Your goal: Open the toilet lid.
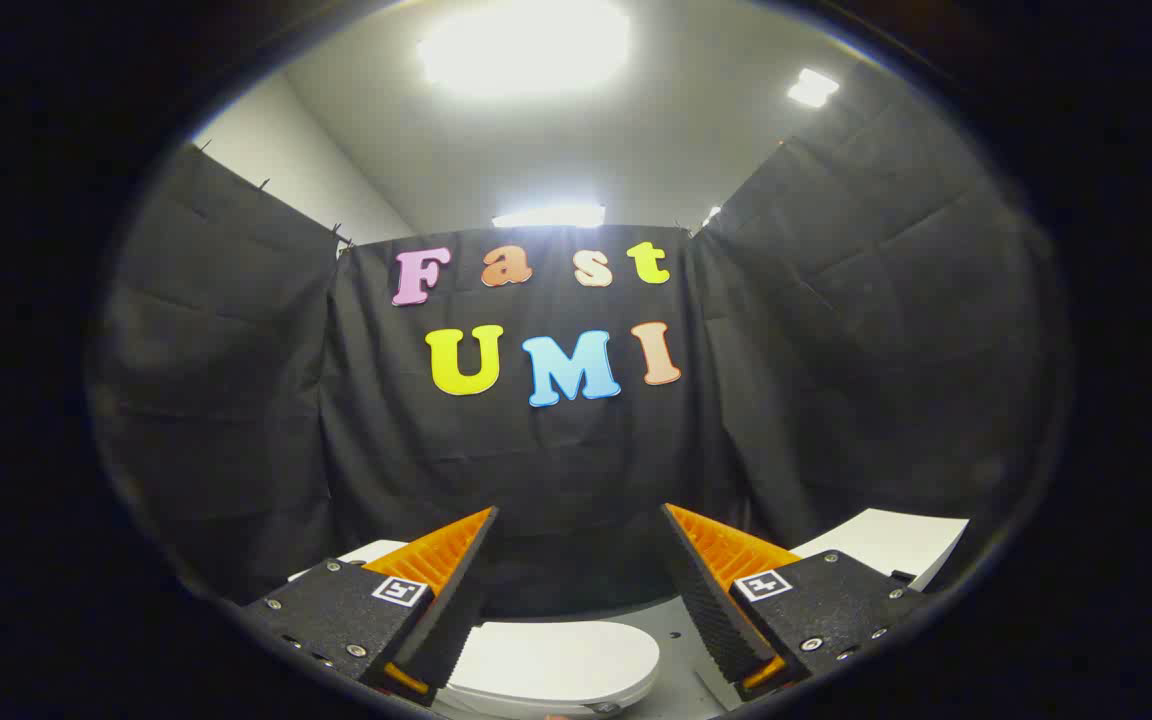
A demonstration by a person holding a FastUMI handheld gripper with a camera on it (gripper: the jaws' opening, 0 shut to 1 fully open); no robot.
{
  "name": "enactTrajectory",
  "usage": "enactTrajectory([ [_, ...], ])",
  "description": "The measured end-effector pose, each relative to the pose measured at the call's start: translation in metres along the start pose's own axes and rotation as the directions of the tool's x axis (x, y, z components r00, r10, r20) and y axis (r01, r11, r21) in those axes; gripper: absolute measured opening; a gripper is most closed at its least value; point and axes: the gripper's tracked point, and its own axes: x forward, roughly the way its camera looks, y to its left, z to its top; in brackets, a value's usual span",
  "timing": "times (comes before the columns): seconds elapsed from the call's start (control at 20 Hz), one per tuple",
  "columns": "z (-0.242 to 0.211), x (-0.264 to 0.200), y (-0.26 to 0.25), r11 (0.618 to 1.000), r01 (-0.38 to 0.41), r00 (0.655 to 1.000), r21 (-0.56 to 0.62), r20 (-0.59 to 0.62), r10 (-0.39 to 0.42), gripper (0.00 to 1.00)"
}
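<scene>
A white toilet lid (556,662) lies flat and closed, low down between and below my two fingers. My gripper (581,520) is open, its fingers spread wide with nothing between them. It points level at the black cloth wall and hangs above the lid without touching it. Only the front part of the lid shows; its hinge end is hidden.
Black cloth walls (236,400) stand on three sides. A white flat surface (886,545) lies beyond the right finger, and a smaller white piece (371,552) sits by the left finger. Grey floor (671,670) shows beside the toilet. Bright ceiling lights are overhead.
</scene>
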Motion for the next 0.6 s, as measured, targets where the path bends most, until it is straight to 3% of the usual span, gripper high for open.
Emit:
enactTrajectory([
  [0.6, -0.039, 0.004, 0.021, 0.999, -0.034, 0.997, -0.023, -0.066, 0.032, 0.96],
])
